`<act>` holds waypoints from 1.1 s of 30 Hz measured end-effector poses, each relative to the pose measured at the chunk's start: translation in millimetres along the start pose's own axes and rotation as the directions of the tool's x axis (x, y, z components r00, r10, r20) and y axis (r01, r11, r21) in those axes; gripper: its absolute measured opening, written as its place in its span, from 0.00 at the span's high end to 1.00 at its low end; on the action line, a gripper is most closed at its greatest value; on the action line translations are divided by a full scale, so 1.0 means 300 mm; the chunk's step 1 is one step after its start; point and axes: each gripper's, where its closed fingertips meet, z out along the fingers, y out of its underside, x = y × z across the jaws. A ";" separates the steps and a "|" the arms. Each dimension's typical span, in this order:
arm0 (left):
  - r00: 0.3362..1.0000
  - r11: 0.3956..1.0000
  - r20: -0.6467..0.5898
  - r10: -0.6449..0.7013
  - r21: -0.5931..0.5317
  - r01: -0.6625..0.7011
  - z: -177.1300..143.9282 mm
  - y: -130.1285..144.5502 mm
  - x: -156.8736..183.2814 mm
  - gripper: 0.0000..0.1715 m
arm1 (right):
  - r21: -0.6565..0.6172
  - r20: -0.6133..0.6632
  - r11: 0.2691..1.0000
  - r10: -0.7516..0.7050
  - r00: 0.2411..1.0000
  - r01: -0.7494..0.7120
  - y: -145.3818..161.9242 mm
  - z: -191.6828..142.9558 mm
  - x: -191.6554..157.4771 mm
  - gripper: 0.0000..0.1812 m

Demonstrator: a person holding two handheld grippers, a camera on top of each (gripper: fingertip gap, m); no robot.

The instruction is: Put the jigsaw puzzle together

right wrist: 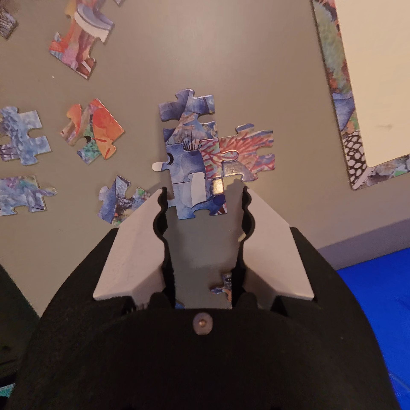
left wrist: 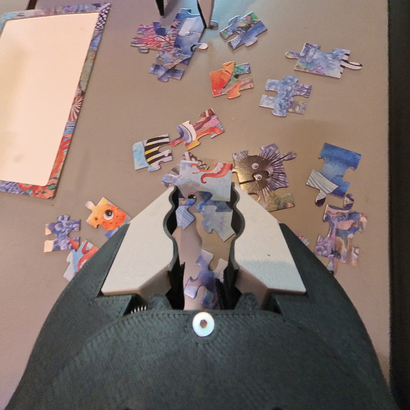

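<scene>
My left gripper (left wrist: 204, 187) is shut on a light blue puzzle piece with red tentacles (left wrist: 206, 177), held a little above the grey table (left wrist: 115, 106). My right gripper (right wrist: 204, 190) is open; its fingertips straddle the near end of a joined cluster of blue and coral pieces (right wrist: 193, 155) lying flat. The cluster (left wrist: 173, 42) and the right gripper (left wrist: 185, 20) also show at the top of the left wrist view. The puzzle frame, a patterned border (left wrist: 77, 99) around a white inside, lies at the left; in the right wrist view the frame (right wrist: 346, 133) lies at the right.
Several loose pieces lie around: a striped fish piece (left wrist: 153, 153), a dark spiky fish pair (left wrist: 261, 175), an orange fish piece (left wrist: 106, 215), an orange piece (right wrist: 95, 131). The table's right edge (left wrist: 389, 199) is dark. A blue floor (right wrist: 377, 310) lies beyond the table's near edge. The left gripper's tips are roughly 25 cm from the right gripper's.
</scene>
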 end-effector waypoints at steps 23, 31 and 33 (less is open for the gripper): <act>0.994 0.992 0.054 -0.095 -0.075 0.099 0.323 -0.185 -0.536 0.72 | 0.147 -0.107 0.986 0.094 0.990 -0.078 0.102 -0.171 -0.010 0.64; 0.975 0.970 -0.063 -0.215 -0.126 0.206 0.398 -0.151 -0.547 0.76 | 0.234 -0.146 0.958 0.204 0.968 -0.167 0.284 -0.304 -0.042 0.66; 0.974 0.970 -0.057 -0.219 -0.123 0.211 0.397 -0.151 -0.547 0.76 | 0.249 -0.129 0.951 0.221 0.967 -0.185 0.312 -0.305 -0.054 0.67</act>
